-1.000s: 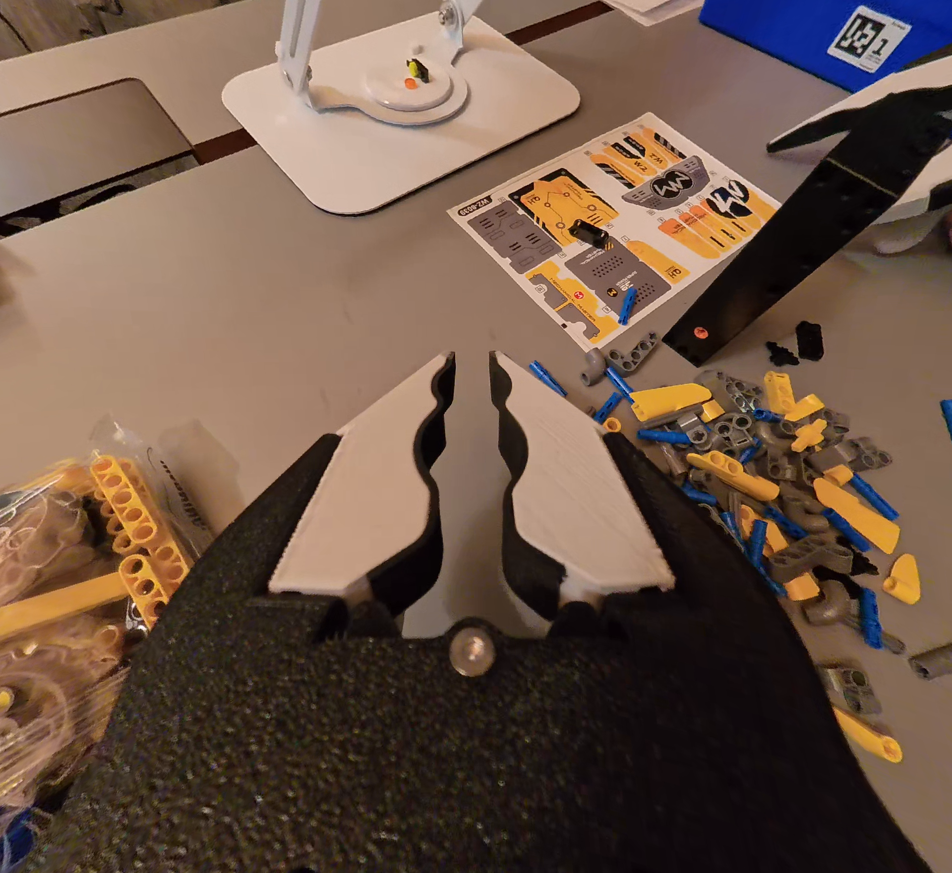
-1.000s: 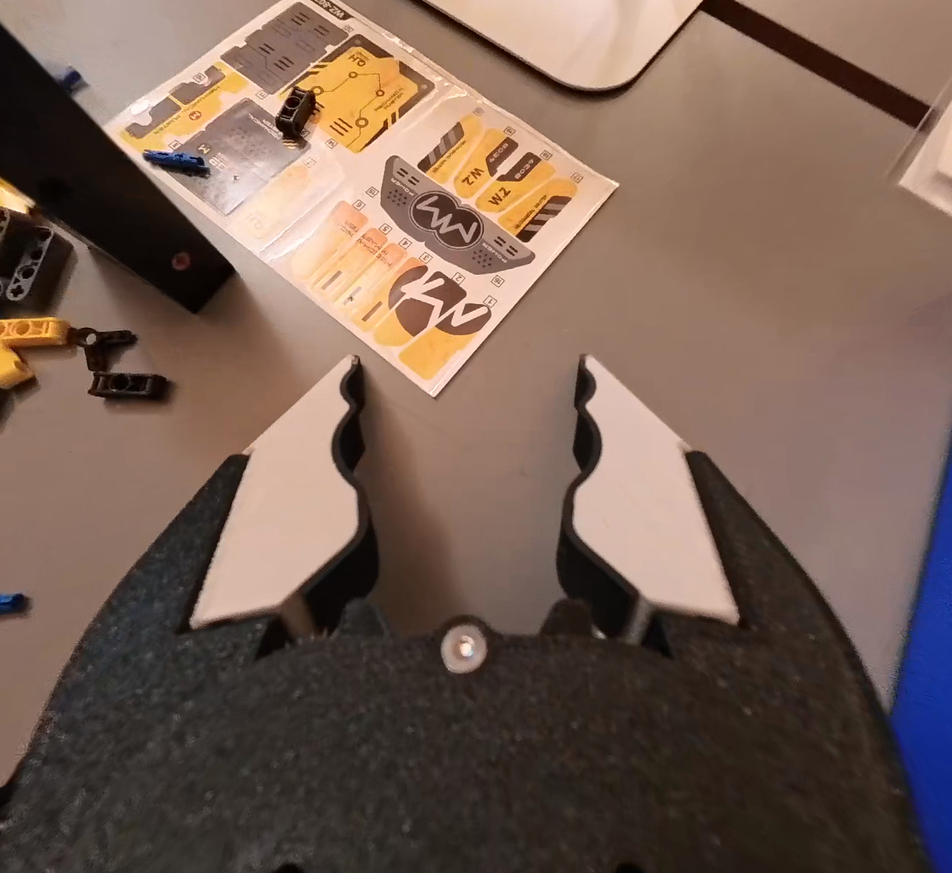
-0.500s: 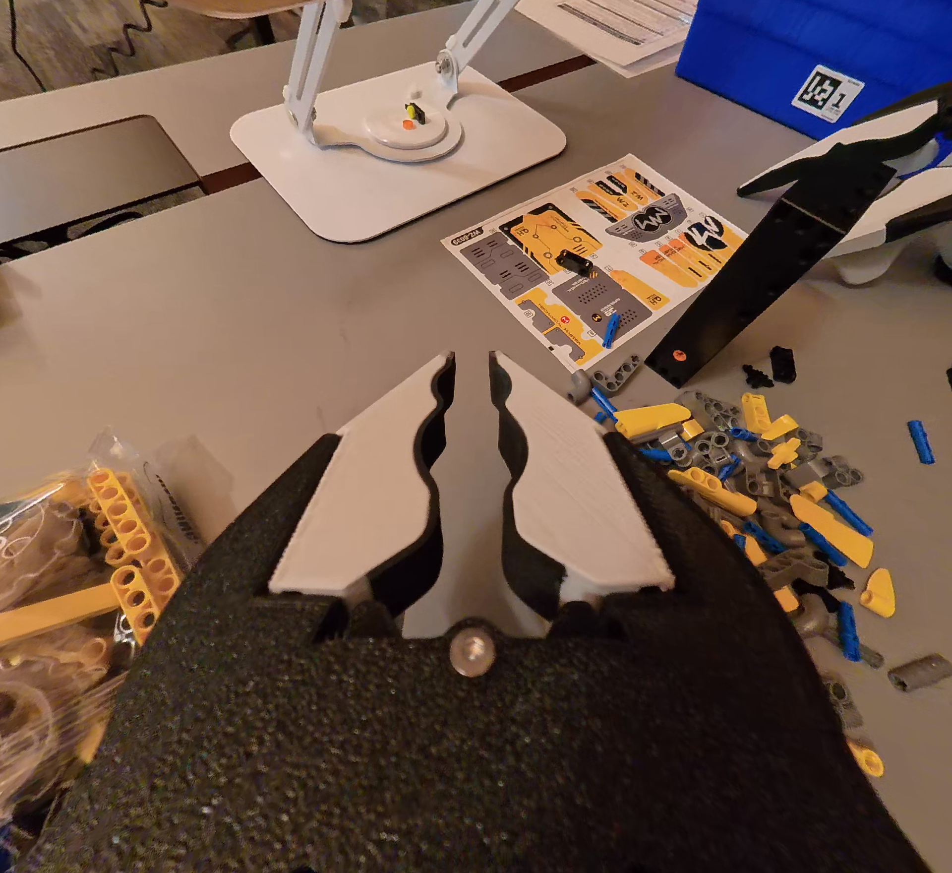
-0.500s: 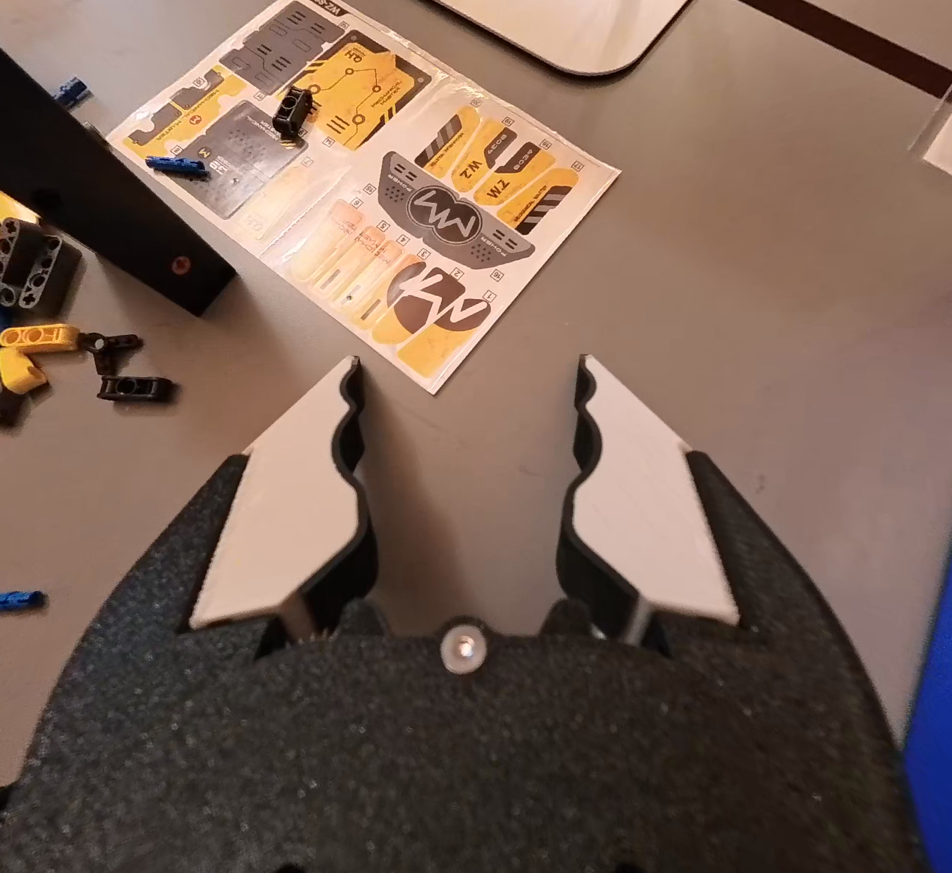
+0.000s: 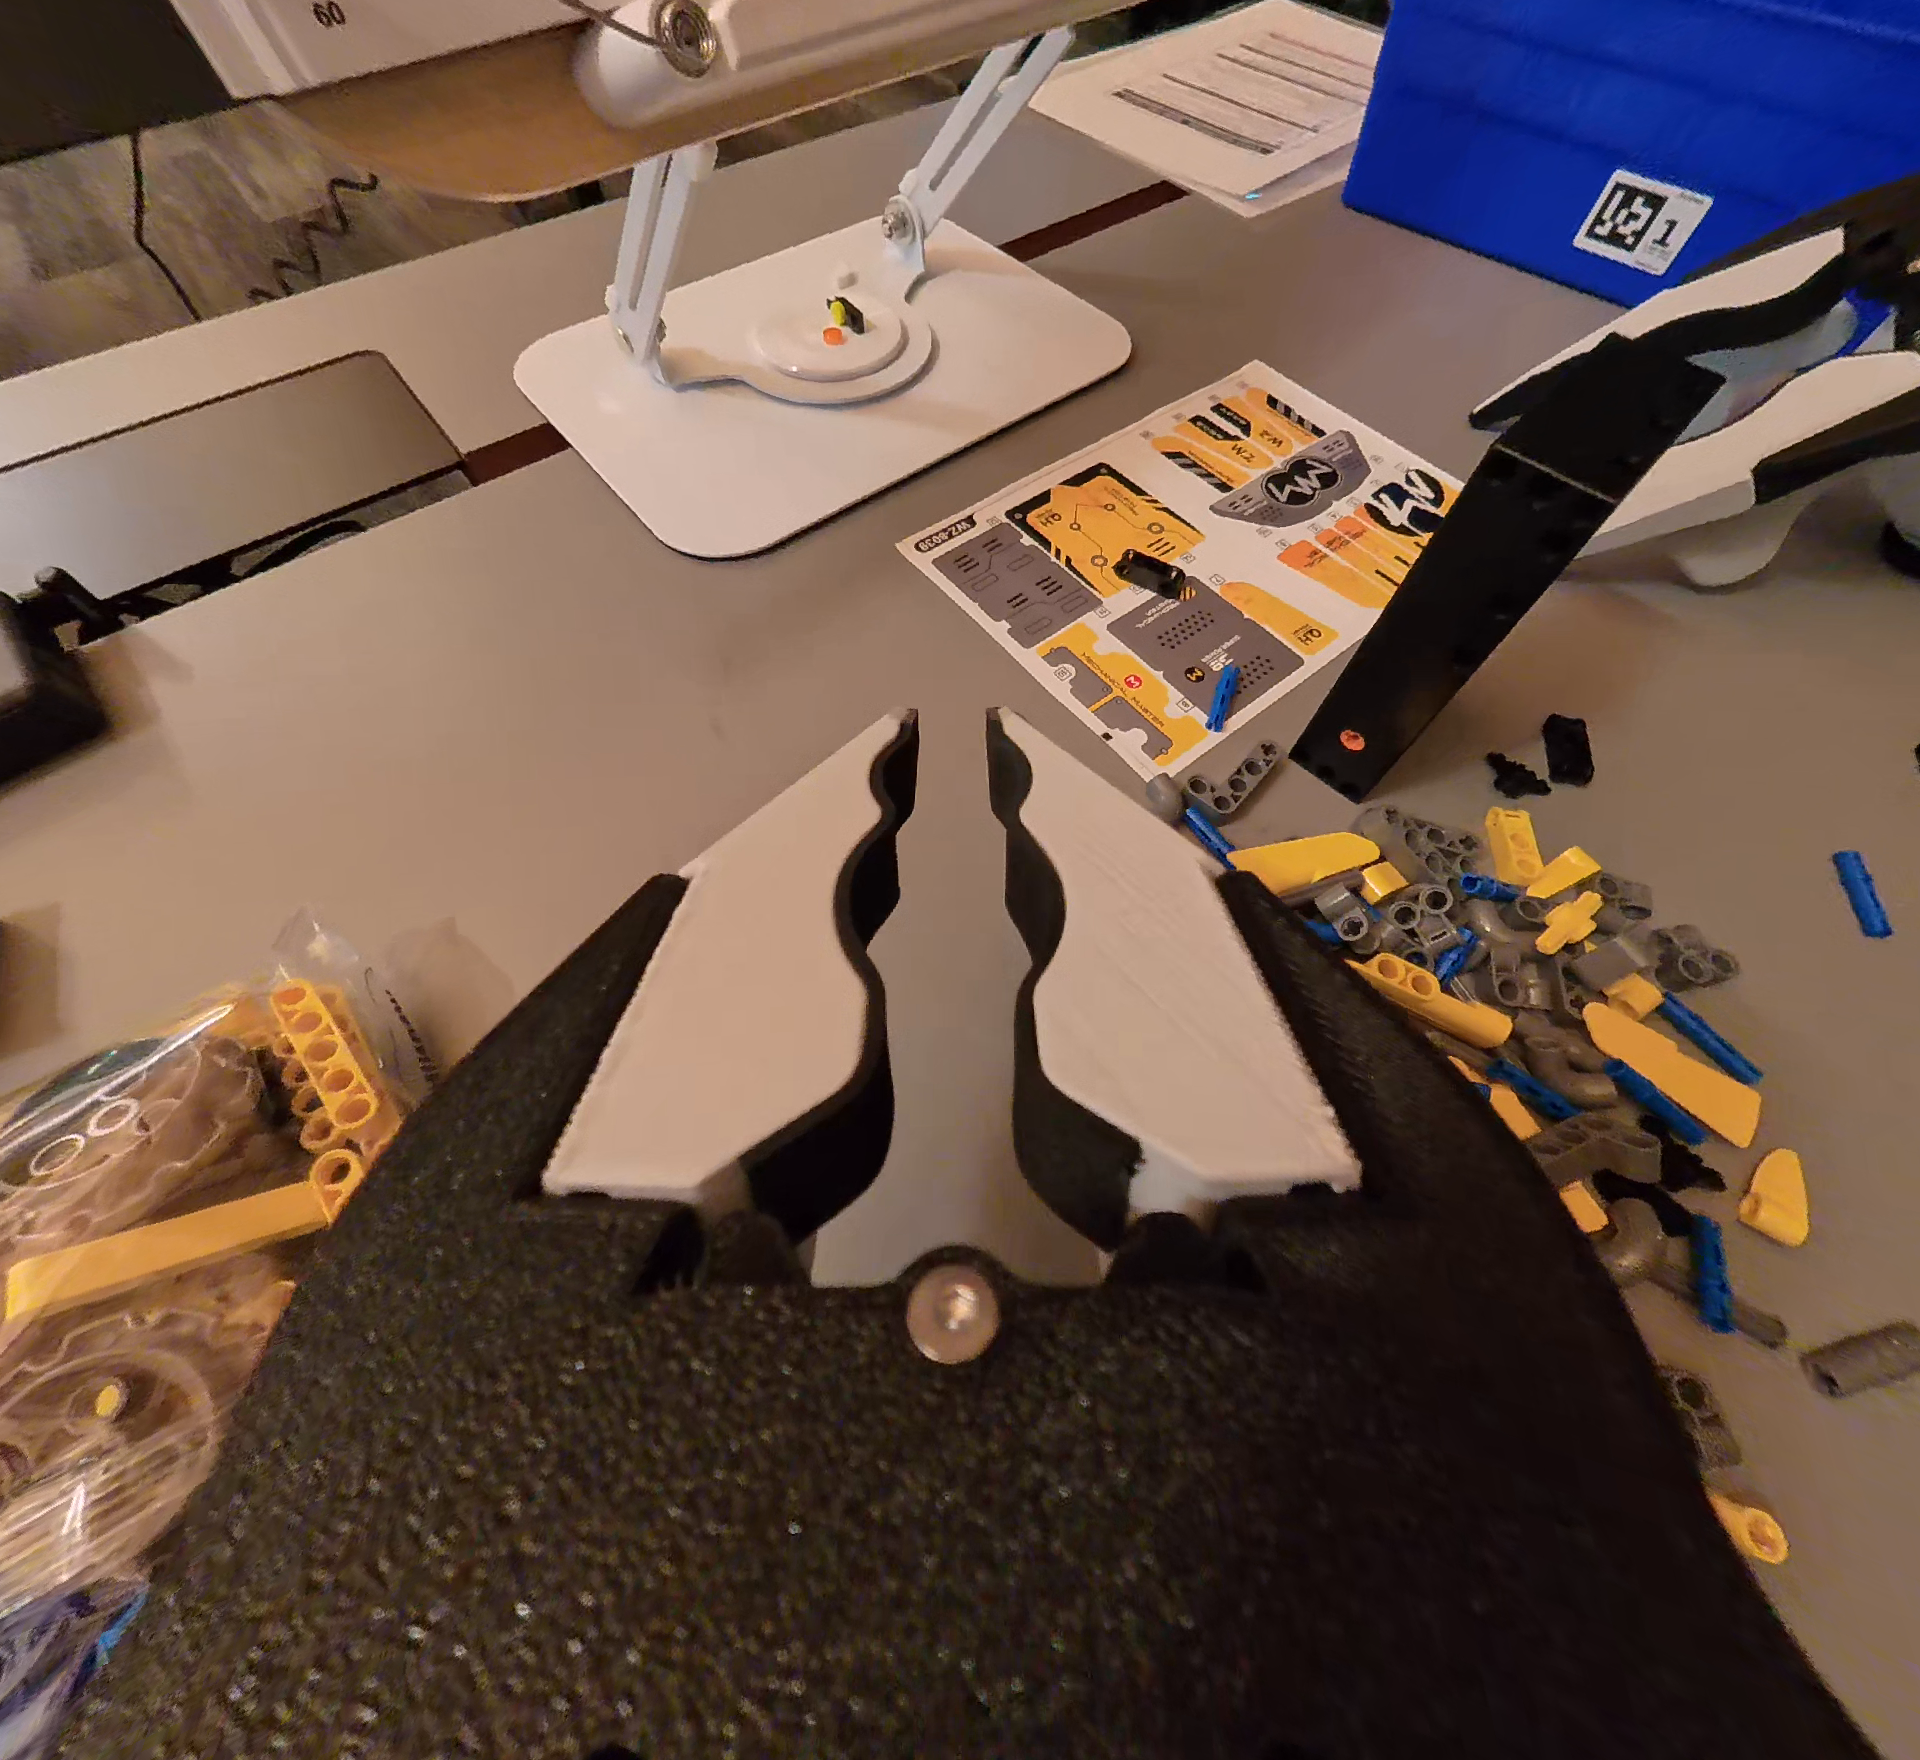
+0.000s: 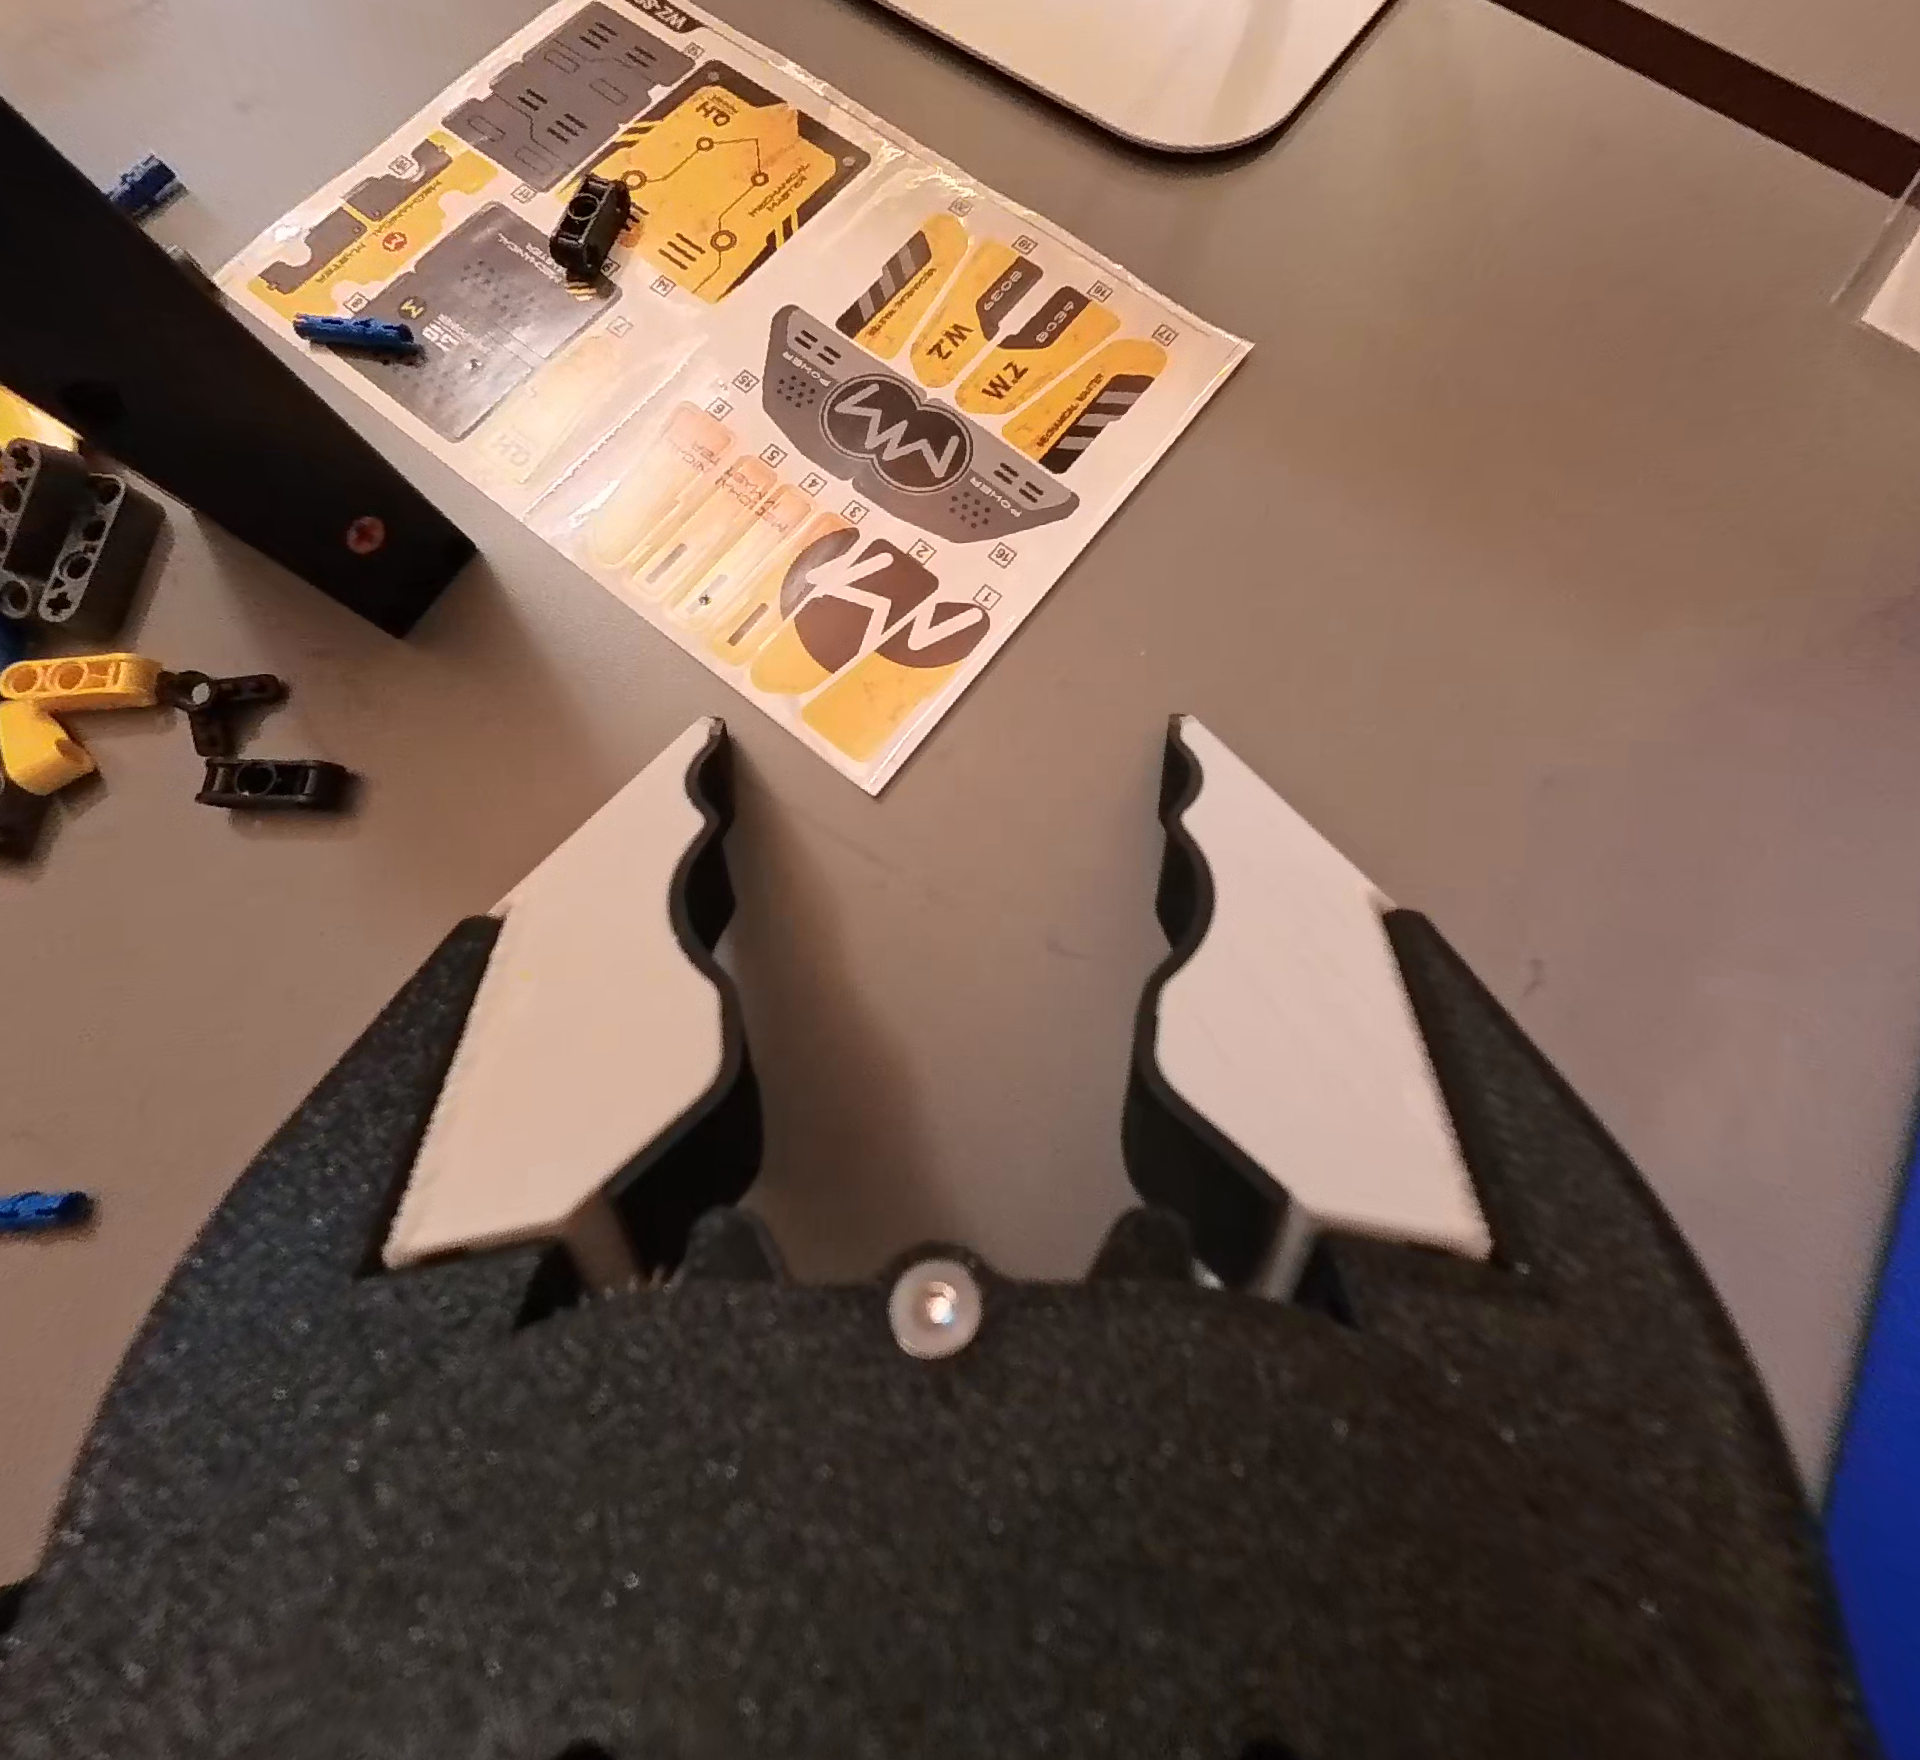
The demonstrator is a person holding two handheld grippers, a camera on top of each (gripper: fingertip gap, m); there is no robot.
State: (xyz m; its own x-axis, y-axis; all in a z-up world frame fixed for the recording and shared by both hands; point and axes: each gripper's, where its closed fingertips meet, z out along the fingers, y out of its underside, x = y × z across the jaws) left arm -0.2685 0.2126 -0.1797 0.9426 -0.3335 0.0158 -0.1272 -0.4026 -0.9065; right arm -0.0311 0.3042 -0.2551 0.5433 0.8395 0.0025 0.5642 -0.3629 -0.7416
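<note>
Grey worktop: sticker sheet, loose bricks; left hand-held gripper nearly closed, right hand-held gripper wide open, both empty; left view since raised.

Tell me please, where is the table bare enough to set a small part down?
Bare grey table lies between the white stand base, the bag of parts and the left gripper. Another bare patch lies right of the sticker sheet. The loose-parts pile is crowded.
</note>
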